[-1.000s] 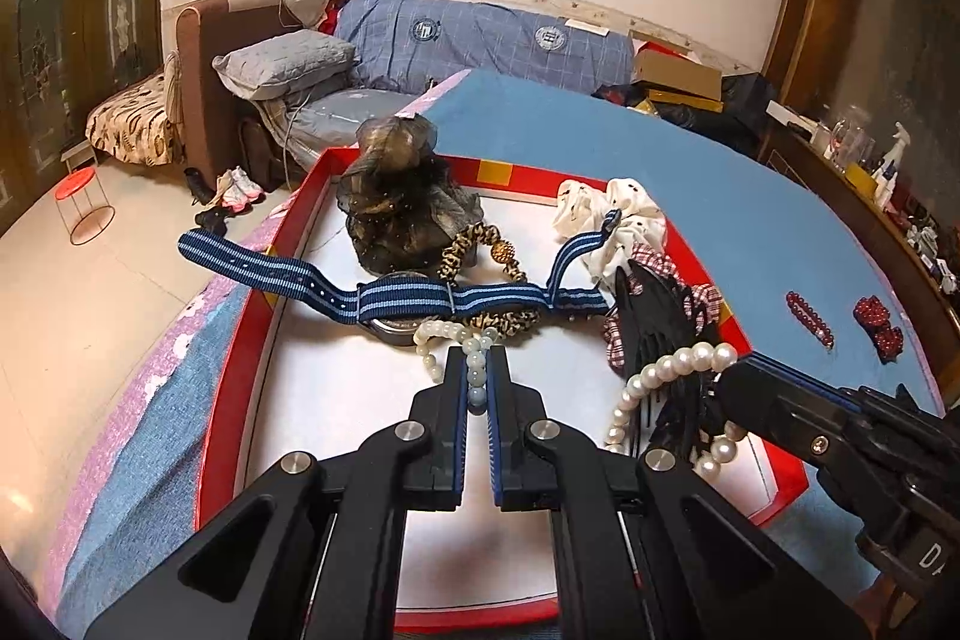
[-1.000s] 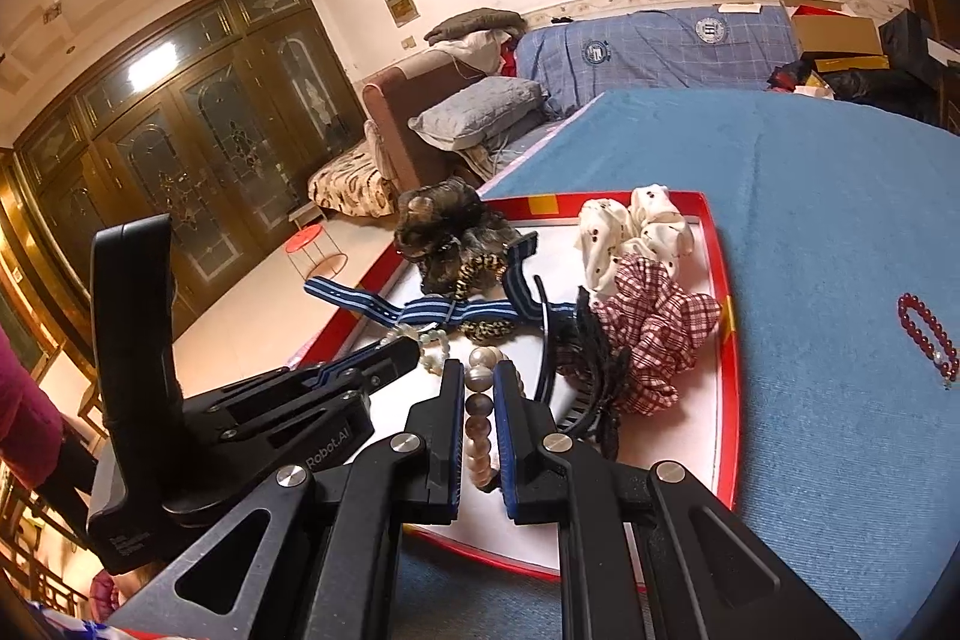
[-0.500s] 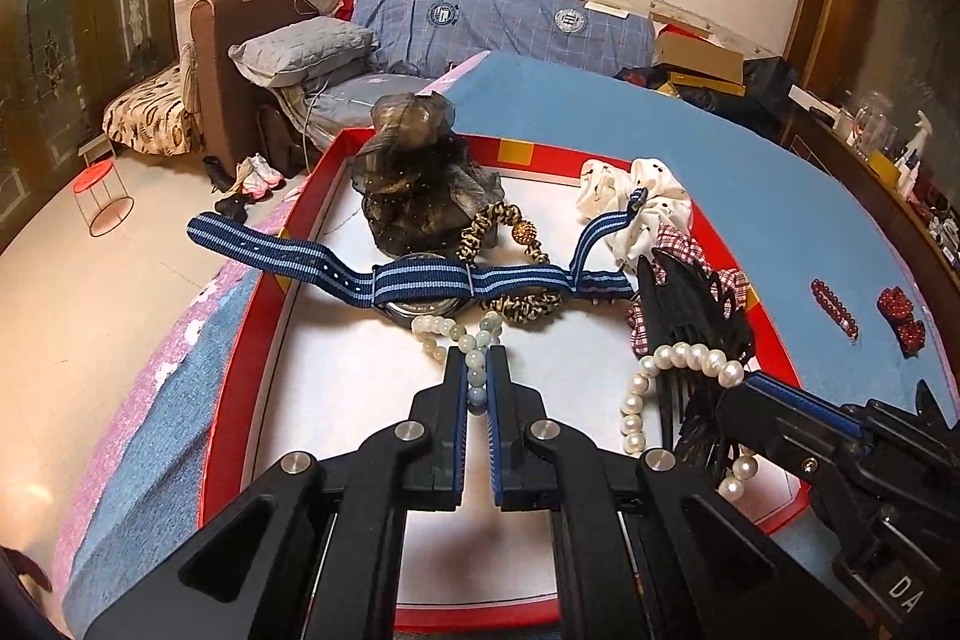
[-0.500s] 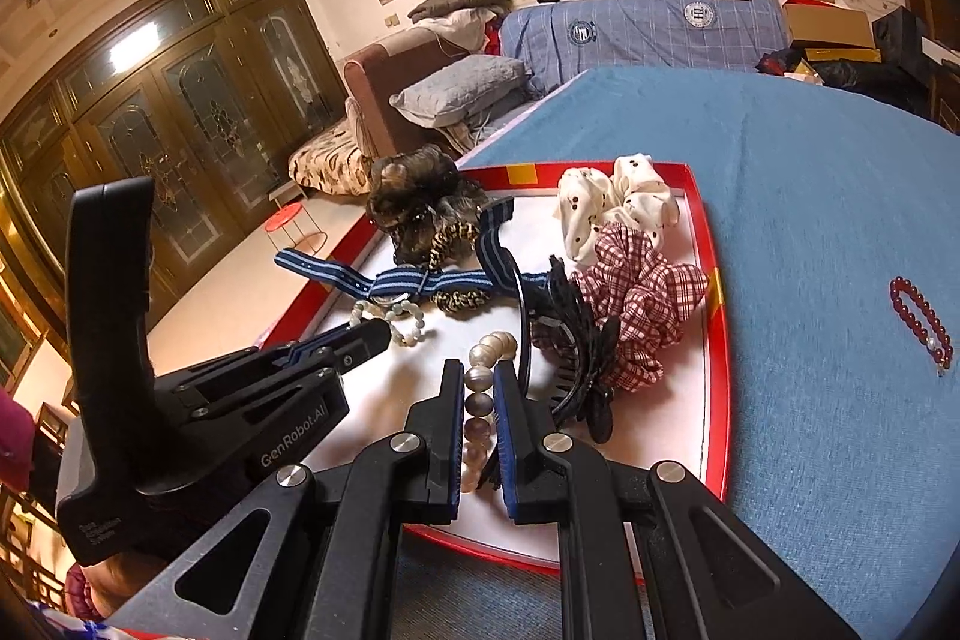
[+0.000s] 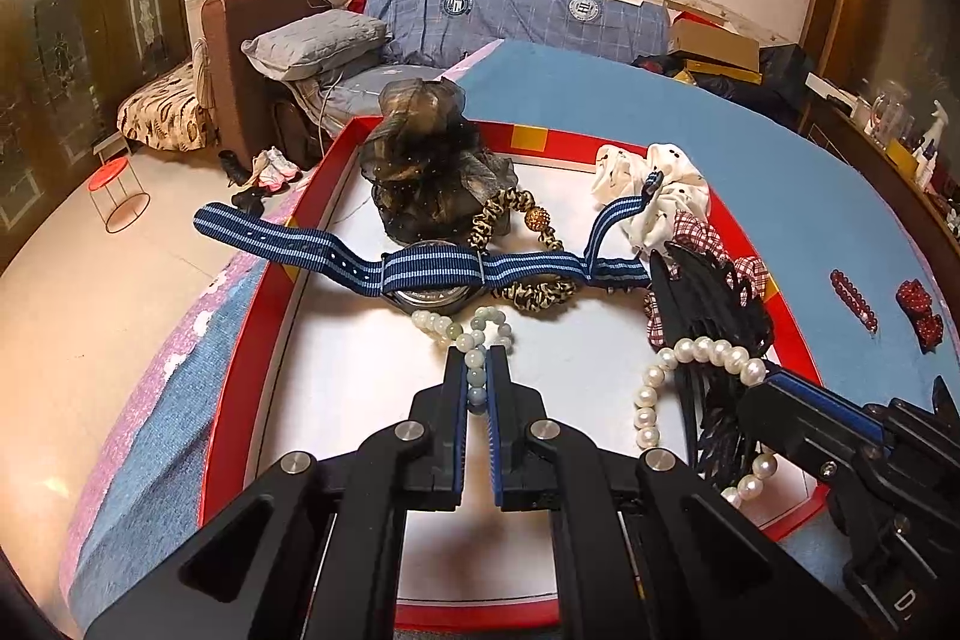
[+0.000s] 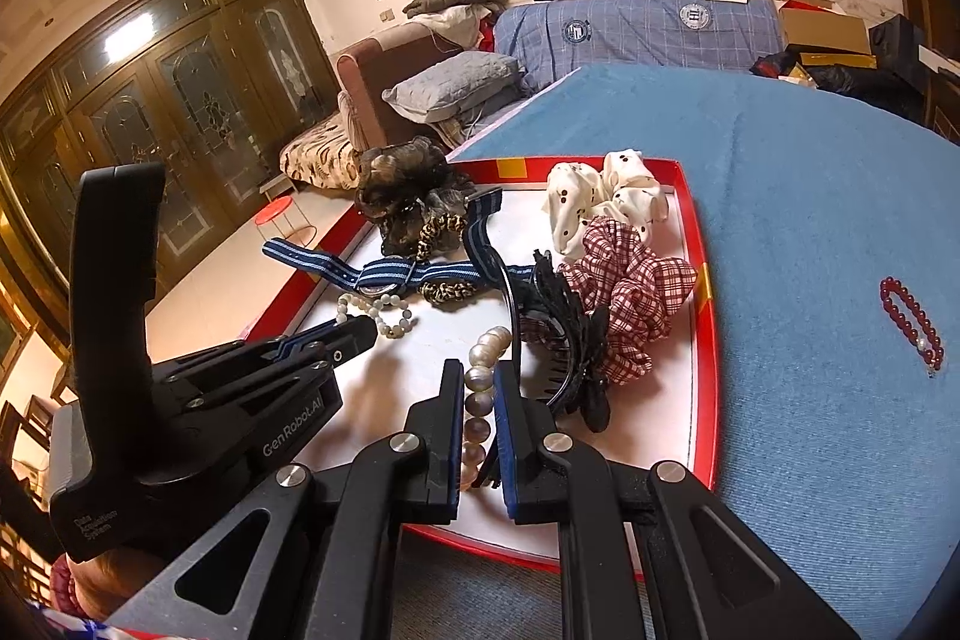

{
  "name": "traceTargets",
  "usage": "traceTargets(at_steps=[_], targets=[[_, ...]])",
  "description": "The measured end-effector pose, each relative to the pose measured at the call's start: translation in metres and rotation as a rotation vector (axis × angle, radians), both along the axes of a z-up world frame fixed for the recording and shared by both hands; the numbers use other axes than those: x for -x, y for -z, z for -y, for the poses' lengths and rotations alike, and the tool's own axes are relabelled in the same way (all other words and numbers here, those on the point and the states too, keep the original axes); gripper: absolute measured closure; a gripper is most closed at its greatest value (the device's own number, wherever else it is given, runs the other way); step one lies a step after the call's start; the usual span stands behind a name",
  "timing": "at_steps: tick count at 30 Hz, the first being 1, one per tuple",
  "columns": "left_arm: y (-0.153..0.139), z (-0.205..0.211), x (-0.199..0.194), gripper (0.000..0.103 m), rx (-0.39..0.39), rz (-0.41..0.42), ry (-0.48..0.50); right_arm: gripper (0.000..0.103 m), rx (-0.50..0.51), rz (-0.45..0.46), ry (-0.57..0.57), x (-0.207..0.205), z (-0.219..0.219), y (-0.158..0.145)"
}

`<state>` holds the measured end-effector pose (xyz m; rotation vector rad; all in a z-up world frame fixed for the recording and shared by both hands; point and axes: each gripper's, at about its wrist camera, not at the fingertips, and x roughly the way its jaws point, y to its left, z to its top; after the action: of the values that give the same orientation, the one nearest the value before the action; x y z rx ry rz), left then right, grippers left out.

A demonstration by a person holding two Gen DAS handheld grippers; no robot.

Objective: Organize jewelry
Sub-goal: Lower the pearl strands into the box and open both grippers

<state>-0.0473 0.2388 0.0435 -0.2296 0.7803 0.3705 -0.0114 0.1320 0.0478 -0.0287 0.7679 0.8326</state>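
Together, 2 grippers pinch bead strands over a red-rimmed tray (image 5: 252, 388).
Left gripper (image 5: 477, 364) clamps the pale green bead bracelet (image 5: 474, 334); right gripper (image 6: 479, 382) clamps the pearl necklace (image 6: 480, 370), both on the tray's white floor.

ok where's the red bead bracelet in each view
Left wrist: red bead bracelet lies far right on the blue cloth, outside the tray.
Right wrist: right of centre, likewise on the cloth.
Shared landmark: the plaid scrunchie just inside the tray's right rim.
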Motion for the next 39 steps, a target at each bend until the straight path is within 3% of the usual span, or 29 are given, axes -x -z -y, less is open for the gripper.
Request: traceTargets(at_steps=[16,21,26,30,33,39], targets=[[0.003,0.007,0.0,0.095,-0.013,-0.01,-0.003,0.09,-0.038,0.008,0.02,0.0,0.015,-0.008],[0.003,0.013,0.003,0.067,-0.033,0.004,-0.011,0.085,-0.059,0.014,0.035,-0.001,0.023,-0.012],[0.001,0.02,0.008,0.058,-0.048,0.007,-0.009,0.076,-0.081,0.012,0.063,-0.003,0.035,-0.014],[-0.003,0.025,0.015,0.044,-0.055,0.031,-0.022,0.053,-0.094,0.028,0.107,-0.003,0.047,-0.016],[-0.006,0.029,0.019,0.039,-0.057,0.041,-0.02,0.041,-0.098,0.045,0.147,-0.003,0.058,-0.019],[-0.01,0.044,0.03,0.028,-0.069,0.055,-0.007,0.035,-0.091,0.083,0.193,0.002,0.076,-0.022]])
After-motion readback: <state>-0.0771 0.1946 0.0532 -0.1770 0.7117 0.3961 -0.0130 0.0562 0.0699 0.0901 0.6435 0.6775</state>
